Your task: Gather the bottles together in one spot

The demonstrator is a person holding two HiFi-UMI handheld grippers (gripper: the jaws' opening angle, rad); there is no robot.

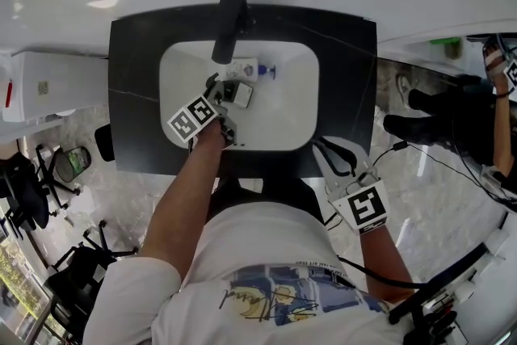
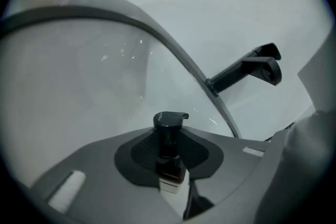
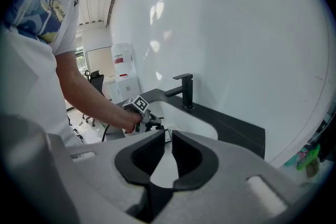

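Pump bottle: a small bottle [image 2: 169, 136] with a dark pump head and a white label, upright between the fingers [image 2: 142, 152] of the left gripper [image 1: 220, 97], above the white sink [image 1: 291, 105].
Left grip: the fingers are closed on the bottle's neck and shoulder, just below the pump head.
How it may handle: it looks light and rigid, with smooth sides that could slip. The pump head may twist or press down, so a hold lower, on the labelled body, seems safer.
Second bottle: white, with a blue cap [image 1: 269, 72], it lies on its side at the far end of the sink, just beyond the held bottle and near the base of the faucet [image 1: 229, 22].
Right gripper: it hovers [image 3: 167, 139] at the near right edge of the dark tabletop [image 1: 343, 61], well apart from both bottles. Its fingers [image 3: 189, 157] are slightly apart and hold nothing.
Task stage: probably carrying the first bottle to a gathering spot.
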